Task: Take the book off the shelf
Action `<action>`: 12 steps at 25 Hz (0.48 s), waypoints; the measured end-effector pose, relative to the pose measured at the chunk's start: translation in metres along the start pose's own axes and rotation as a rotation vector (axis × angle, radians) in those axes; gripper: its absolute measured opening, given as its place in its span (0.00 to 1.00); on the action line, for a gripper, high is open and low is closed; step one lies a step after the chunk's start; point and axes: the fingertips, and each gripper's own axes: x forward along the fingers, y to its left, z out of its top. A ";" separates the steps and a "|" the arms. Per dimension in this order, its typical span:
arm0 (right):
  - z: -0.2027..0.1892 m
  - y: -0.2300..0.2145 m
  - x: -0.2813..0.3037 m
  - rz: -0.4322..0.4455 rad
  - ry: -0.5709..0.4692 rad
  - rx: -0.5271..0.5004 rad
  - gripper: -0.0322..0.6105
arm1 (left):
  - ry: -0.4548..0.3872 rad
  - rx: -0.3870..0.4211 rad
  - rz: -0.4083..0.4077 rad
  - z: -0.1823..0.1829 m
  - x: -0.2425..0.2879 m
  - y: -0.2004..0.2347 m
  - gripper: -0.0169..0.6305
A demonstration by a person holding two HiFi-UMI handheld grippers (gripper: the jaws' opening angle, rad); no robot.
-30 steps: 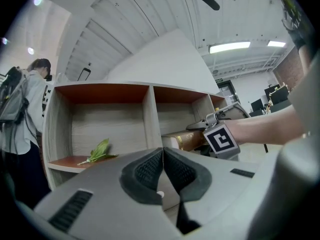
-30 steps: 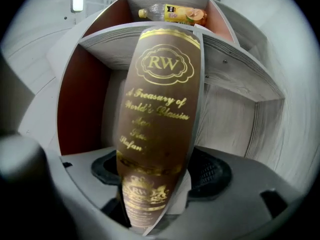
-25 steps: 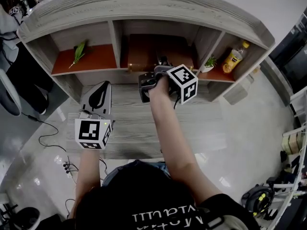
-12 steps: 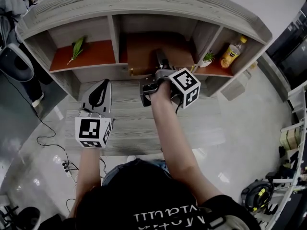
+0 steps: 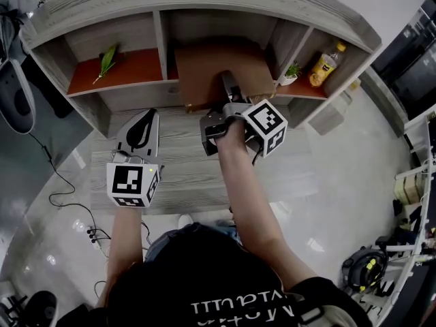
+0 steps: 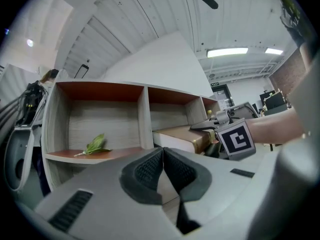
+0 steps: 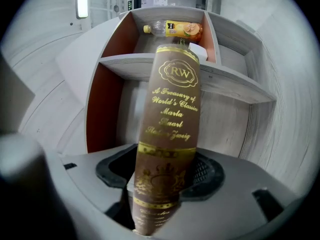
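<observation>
The book is clamped by its spine between the jaws of the right gripper, which have just been closing, with the shelf ahead. The left gripper is clenched on nothing.

The person wears a black shirt with white letters and short sleeves. The left gripper and the right gripper have grey shells, black ribbed pads and a white cube with black square markers each.

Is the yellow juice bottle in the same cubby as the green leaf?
No, the yellow plastic juice bottle sits in the right-hand cubby, while the green leaf lies in the left-hand cubby.
</observation>
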 end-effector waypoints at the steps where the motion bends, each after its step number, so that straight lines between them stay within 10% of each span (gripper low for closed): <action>1: 0.000 -0.001 -0.003 0.002 0.000 -0.002 0.47 | -0.001 -0.001 -0.003 0.000 -0.001 -0.001 0.04; 12: -0.003 -0.007 -0.034 0.033 0.014 -0.019 0.47 | -0.019 -0.020 -0.042 -0.001 -0.004 -0.010 0.04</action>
